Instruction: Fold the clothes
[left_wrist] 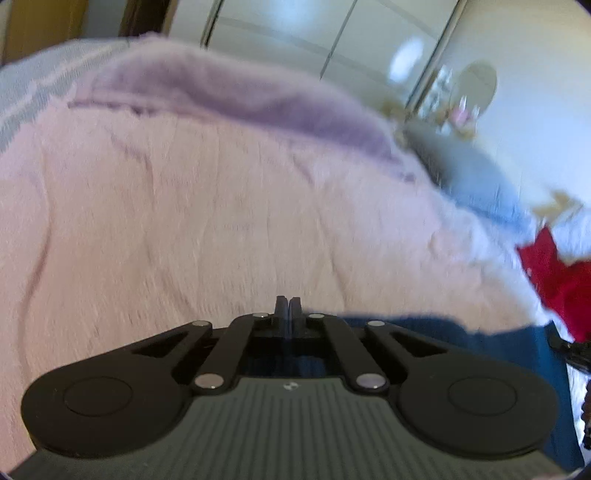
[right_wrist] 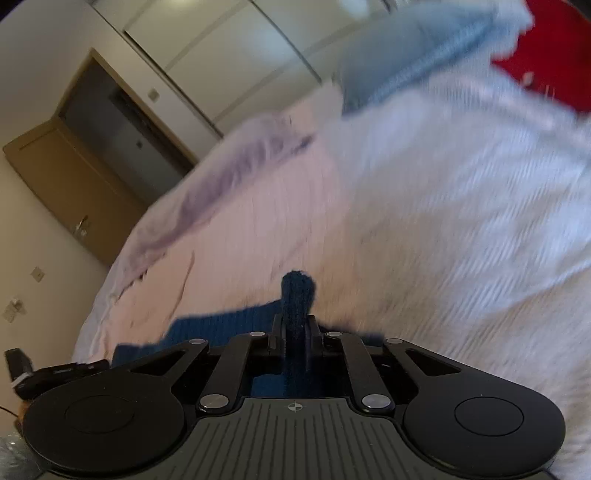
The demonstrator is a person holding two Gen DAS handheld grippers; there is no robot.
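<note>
Bedroom in a home, as we read it. We list: a bed under a pink blanket, a lilac cover bunched along its far edge; loose clothes heaped on it, among them a red garment and a pale blue one; a wall of wardrobe doors; a wooden door; light switches.
</note>
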